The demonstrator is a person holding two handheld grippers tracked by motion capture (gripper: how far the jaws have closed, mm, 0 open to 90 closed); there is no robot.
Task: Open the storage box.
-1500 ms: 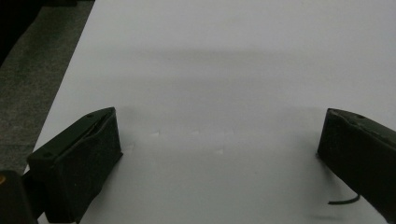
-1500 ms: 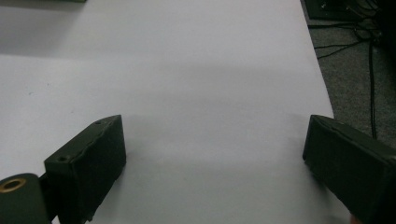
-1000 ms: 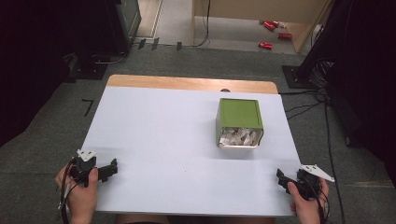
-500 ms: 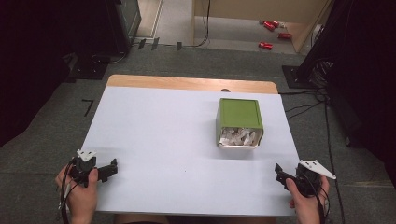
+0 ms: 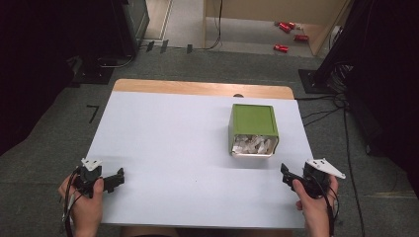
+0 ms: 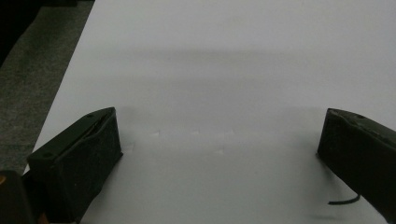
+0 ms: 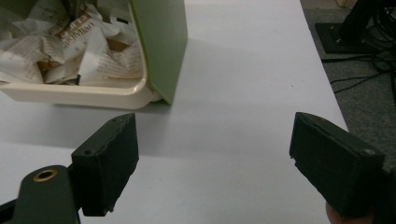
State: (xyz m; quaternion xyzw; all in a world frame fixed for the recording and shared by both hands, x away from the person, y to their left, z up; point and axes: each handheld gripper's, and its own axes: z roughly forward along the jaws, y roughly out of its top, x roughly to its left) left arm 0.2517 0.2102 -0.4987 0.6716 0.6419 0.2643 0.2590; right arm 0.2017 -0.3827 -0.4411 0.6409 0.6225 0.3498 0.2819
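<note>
A green bin (image 5: 253, 127) lies on its side on the right half of the white table (image 5: 188, 143), its cream-rimmed mouth facing me and stuffed with crumpled paper (image 5: 252, 144). In the right gripper view the bin (image 7: 161, 42) and its paper (image 7: 70, 42) sit just ahead and to the left of the jaws. My right gripper (image 5: 285, 173) is near the front right corner, open and holding nothing. My left gripper (image 5: 118, 177) rests at the front left, open over bare table (image 6: 219, 93).
A wooden strip (image 5: 202, 89) runs along the table's far edge. Grey carpet surrounds the table, with cables (image 5: 341, 103) and a stand base to the right and red items (image 5: 286, 29) on the floor far back.
My right gripper has shifted slightly left and forward toward the bin. The left gripper and the bin have stayed put.
</note>
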